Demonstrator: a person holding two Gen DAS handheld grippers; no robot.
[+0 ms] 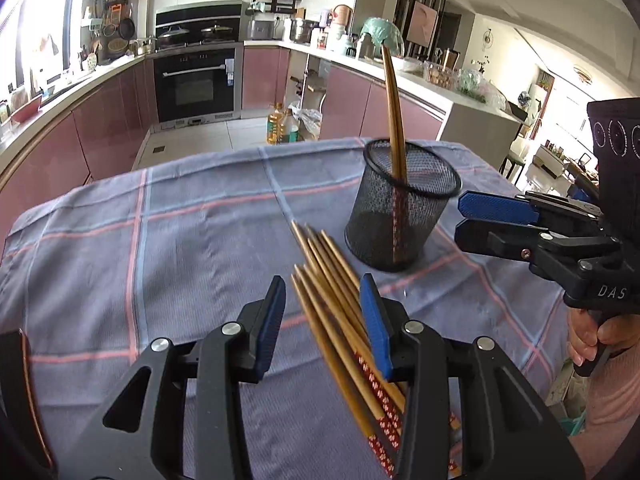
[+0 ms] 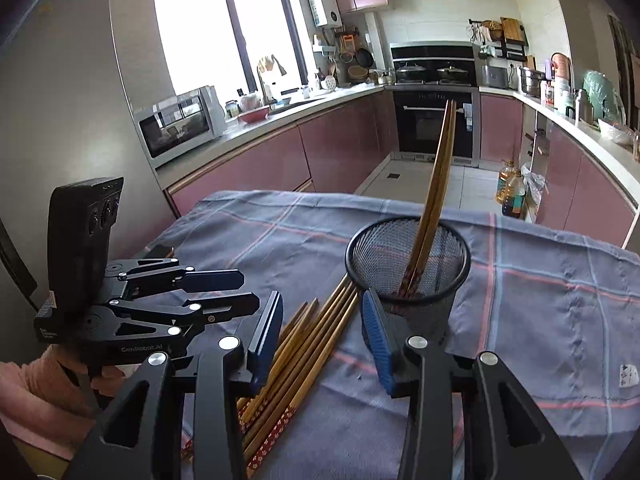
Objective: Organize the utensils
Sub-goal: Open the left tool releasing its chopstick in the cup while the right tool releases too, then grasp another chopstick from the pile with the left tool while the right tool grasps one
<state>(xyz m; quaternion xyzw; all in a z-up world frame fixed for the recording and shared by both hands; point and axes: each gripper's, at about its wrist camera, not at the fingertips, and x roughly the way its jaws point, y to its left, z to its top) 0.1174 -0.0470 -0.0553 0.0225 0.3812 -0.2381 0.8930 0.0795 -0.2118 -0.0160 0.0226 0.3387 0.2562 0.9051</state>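
Several wooden chopsticks with red patterned ends (image 1: 340, 320) lie in a loose bundle on the plaid cloth, also in the right wrist view (image 2: 304, 348). A black mesh holder (image 1: 404, 204) stands upright just beyond them with two chopsticks (image 1: 394, 120) standing in it; it also shows in the right wrist view (image 2: 408, 264). My left gripper (image 1: 323, 300) is open, its jaws on either side of the bundle's tips. My right gripper (image 2: 322, 316) is open and empty, above the bundle beside the holder. It shows from the side at the right of the left wrist view (image 1: 460, 216).
The table is covered by a blue-grey plaid cloth (image 1: 160, 240). Kitchen counters, an oven (image 1: 196, 80) and oil bottles (image 1: 280, 124) on the floor lie beyond the table's far edge. A person's hand (image 1: 592, 336) holds the right gripper's handle.
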